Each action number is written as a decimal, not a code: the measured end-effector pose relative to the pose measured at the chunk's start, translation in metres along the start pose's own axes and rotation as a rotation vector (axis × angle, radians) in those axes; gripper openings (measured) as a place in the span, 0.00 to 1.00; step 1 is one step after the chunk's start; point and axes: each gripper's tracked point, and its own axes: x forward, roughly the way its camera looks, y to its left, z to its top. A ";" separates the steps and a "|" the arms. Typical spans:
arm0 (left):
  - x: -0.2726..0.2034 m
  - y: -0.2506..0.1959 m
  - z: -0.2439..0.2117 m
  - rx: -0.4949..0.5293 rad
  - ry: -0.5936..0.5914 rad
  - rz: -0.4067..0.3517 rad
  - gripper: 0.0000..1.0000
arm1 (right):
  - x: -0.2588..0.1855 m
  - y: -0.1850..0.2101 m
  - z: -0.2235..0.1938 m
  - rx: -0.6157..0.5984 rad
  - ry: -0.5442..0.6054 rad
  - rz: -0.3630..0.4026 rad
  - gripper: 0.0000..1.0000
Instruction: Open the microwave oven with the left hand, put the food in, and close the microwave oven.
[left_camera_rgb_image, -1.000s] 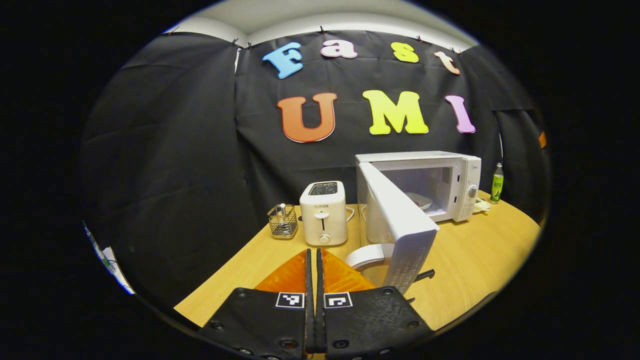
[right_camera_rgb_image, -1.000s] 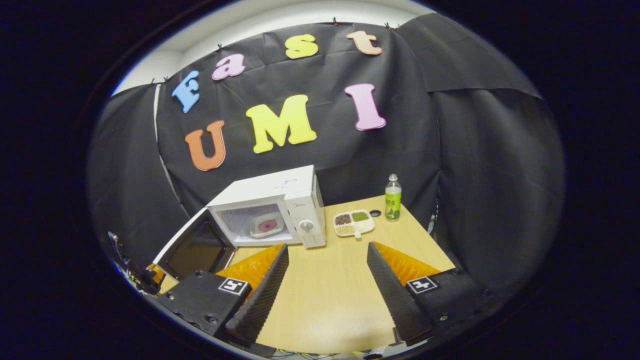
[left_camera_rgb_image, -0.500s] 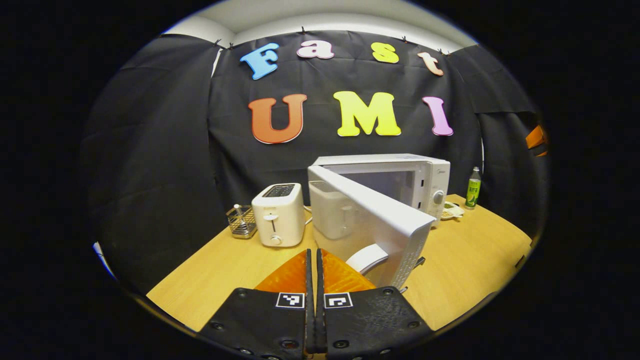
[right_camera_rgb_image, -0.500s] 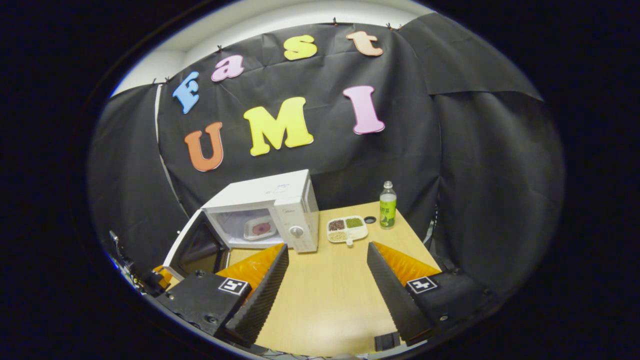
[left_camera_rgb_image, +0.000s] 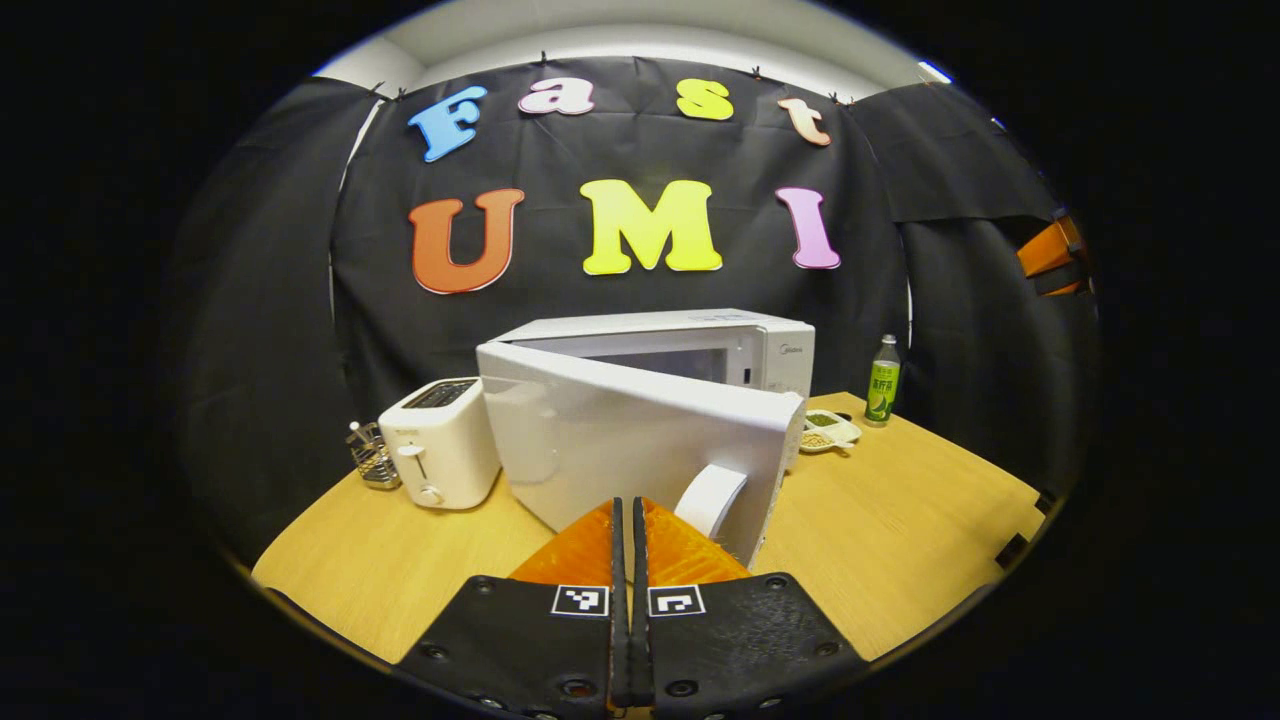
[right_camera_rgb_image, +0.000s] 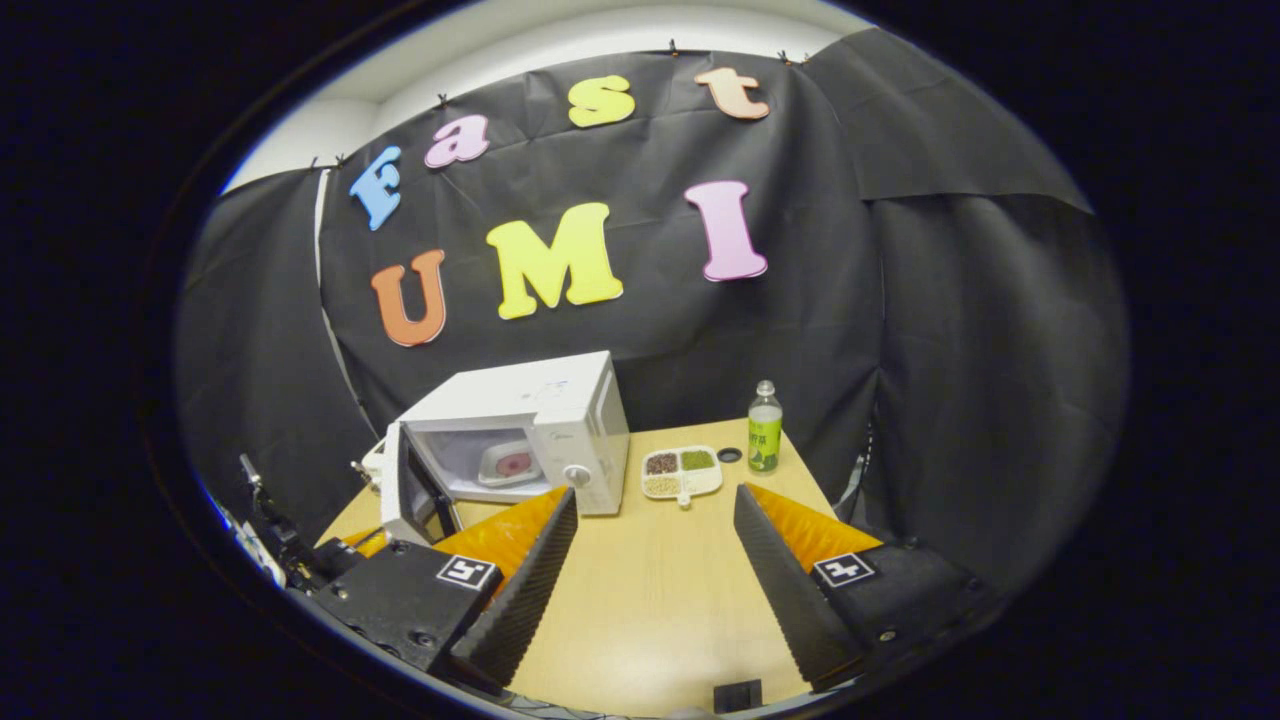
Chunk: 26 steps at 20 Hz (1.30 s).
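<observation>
1. left gripper view first: our left gripper (left_camera_rgb_image: 632, 520) sits at the bottom with its two fingers pressed flat together, nothing between them, so closed on air.
2. right ahead of those tips is the microwave door (left_camera_rgb_image: 640, 440), swung partway round so we're looking at its white outer face. its curved white handle (left_camera_rgb_image: 710, 498) is just beside the fingertips, a little to the right. can't tell if the tips actually touch the door.
3. the microwave (left_camera_rgb_image: 700, 335) body is behind the door, and we can see a sliver of the cavity over the door's top edge.
4. on the wooden table (left_camera_rgb_image: 900, 520) we also get a white toaster (left_camera_rgb_image: 437, 440) left of the microwave, a small wire rack (left_camera_rgb_image: 372, 458) further left, and a divided snack tray (left_camera_rgb_image: 825, 430) plus a green bottle (left_camera_rgb_image: 882, 380) off to the right.
5. right gripper view: our right gripper (right_camera_rgb_image: 650, 540) has its fingers spread wide apart, holding nothing, hanging over bare tabletop.
6. from this side the microwave (right_camera_rgb_image: 545, 400) is at the left with the door (right_camera_rgb_image: 405, 485) standing ajar, and the food (right_camera_rgb_image: 510, 463), a pinkish thing on a white dish, is inside the cavity.
7. the snack tray (right_camera_rgb_image: 680, 472) lies just right of the microwave, with the bottle (right_camera_rgb_image: 765, 428) and a small dark cap (right_camera_rgb_image: 730, 455) near it by the back edge.
</observation>
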 end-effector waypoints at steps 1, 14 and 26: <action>0.006 -0.009 0.003 0.002 -0.003 -0.016 0.00 | 0.000 -0.003 0.003 -0.007 -0.007 -0.005 1.00; 0.090 -0.067 0.026 0.048 -0.039 -0.125 0.00 | -0.013 -0.019 0.035 -0.158 -0.097 -0.085 1.00; 0.168 -0.084 0.040 0.058 -0.036 -0.120 0.00 | -0.022 -0.018 0.040 -0.193 -0.101 -0.099 1.00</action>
